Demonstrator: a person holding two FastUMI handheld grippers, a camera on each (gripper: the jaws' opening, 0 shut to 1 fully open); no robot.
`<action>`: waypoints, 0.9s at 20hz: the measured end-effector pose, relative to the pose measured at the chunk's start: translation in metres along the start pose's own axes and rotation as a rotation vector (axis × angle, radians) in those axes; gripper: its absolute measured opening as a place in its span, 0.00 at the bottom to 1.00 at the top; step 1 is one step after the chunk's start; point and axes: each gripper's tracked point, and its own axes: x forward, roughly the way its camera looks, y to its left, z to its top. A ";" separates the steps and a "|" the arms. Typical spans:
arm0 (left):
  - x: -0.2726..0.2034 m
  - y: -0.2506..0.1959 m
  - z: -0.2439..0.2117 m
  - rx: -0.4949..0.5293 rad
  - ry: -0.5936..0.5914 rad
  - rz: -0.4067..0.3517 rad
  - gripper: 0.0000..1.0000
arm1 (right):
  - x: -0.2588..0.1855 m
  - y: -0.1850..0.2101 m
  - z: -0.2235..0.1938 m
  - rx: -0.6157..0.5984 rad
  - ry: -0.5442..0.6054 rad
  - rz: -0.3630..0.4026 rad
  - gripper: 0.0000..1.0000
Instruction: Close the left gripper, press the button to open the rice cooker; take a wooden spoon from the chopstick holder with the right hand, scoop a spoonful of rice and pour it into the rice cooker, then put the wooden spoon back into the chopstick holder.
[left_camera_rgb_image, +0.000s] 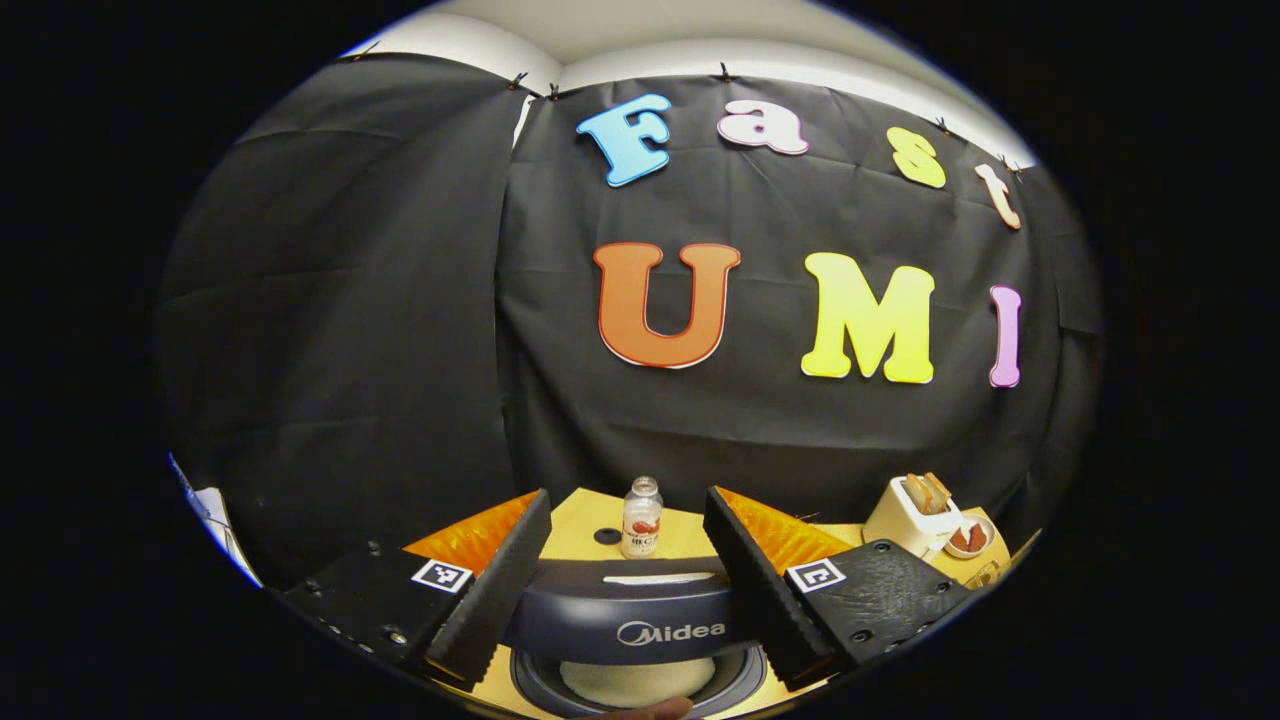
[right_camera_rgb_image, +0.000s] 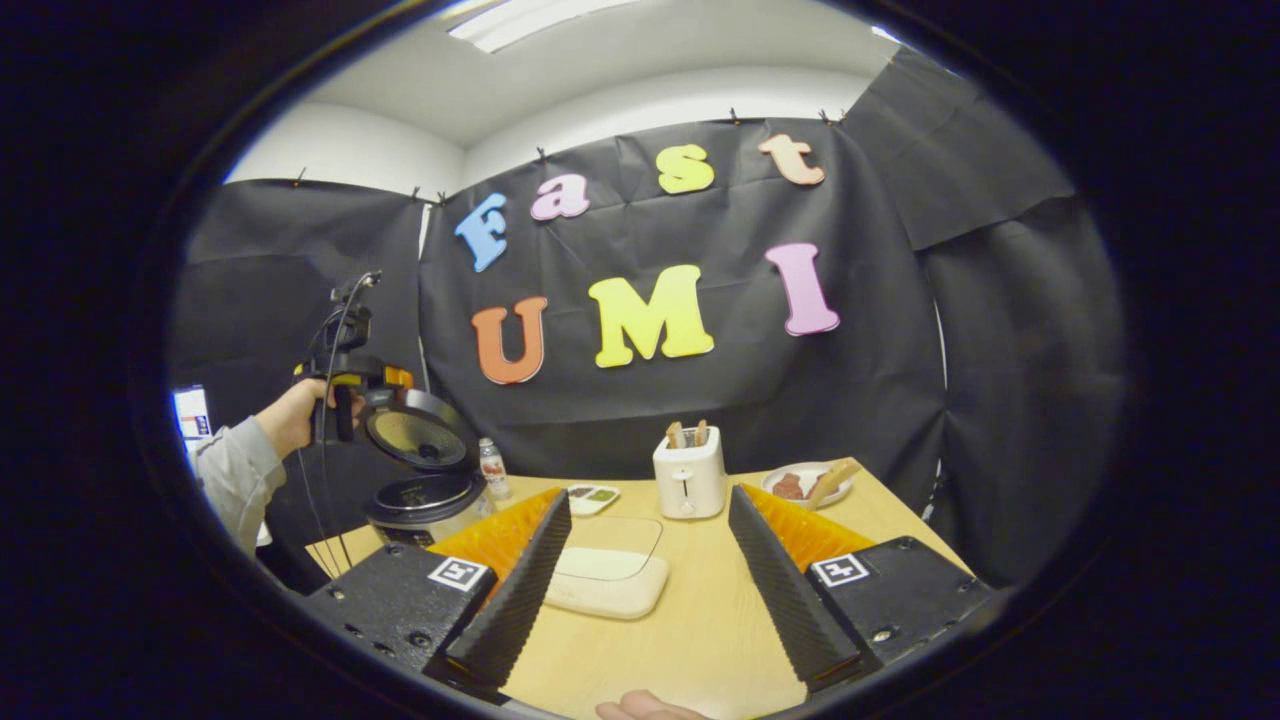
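The rice cooker (right_camera_rgb_image: 425, 495) stands lid-up at the surface's (right_camera_rgb_image: 700, 610) left edge. Both the left gripper (left_camera_rgb_image: 625, 570) and right gripper (right_camera_rgb_image: 650, 570) gape empty. A wooden spoon is probably light and stiff: grip mid-handle.

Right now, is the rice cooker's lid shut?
No, in the right gripper view the rice cooker stands with its lid tipped up and open.
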 end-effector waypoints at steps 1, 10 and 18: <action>-0.007 -0.003 -0.009 0.007 0.011 -0.011 0.99 | -0.002 -0.001 0.003 0.001 -0.007 -0.009 1.00; -0.043 -0.017 -0.094 0.027 0.168 -0.025 0.95 | -0.026 0.031 0.037 -0.035 -0.058 -0.017 1.00; -0.065 -0.019 -0.133 0.071 0.157 -0.033 0.96 | -0.031 0.072 0.055 -0.077 -0.061 0.001 1.00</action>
